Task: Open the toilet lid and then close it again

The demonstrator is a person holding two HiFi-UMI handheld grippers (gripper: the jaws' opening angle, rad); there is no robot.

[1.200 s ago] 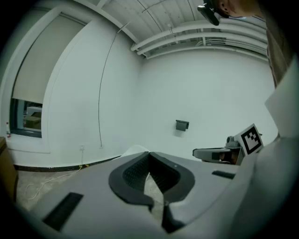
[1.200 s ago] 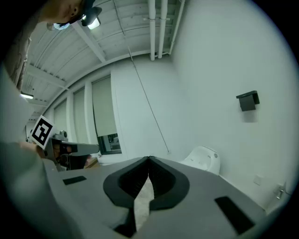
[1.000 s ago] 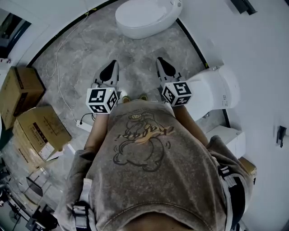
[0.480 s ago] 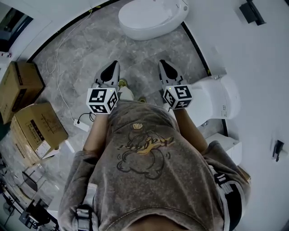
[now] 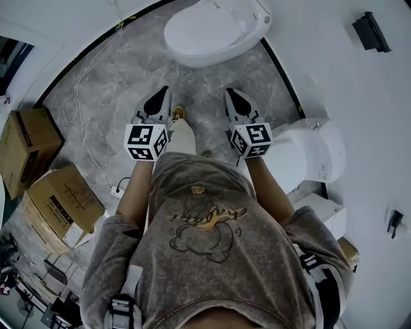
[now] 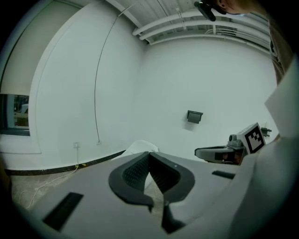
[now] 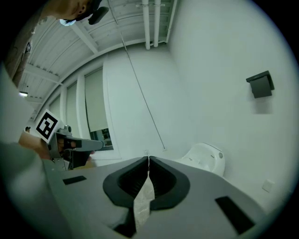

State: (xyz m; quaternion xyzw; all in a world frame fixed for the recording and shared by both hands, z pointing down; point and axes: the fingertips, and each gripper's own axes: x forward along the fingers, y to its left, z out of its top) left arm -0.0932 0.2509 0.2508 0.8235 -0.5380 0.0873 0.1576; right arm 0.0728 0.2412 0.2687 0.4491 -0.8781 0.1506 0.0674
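while the dark ribbed fingers (image 6: pixel 133 173) of the left gripper (image 6: pixel 149 154) meet tip to tip with nothing between them, the fingers (image 7: pixel 163 179) of the right gripper (image 7: pixel 148 159) are likewise drawn together and empty. head view: the two grippers are held side by side, apart from each other, both pointing up the picture toward the toilet (image 5: pixel 260 14). the left marker cube (image 5: pixel 146 142) and the right marker cube (image 5: pixel 252 139) sit at the rear of the grippers, just in front of the person's grey printed shirt (image 5: pixel 205 225).

the toilet lid (image 5: pixel 209 29) lies down over the bowl, touched by neither gripper. a stretch of grey marbled floor (image 5: pixel 122 71) separates it from the fingertips. left gripper view: the toilet appears as a pale rounded form just beyond the fingertips, at the foot of the white wall. right gripper view: it stands to the right of the fingers.

surroundings: a second white fixture (image 5: pixel 314 151) stands beside the right gripper against the wall; a dark wall box (image 5: pixel 372 31) is mounted above it in the picture. cardboard boxes (image 5: pixel 26 141) stand at the left edge, and a thin white cable (image 5: pixel 80 90) trails over the floor near them.
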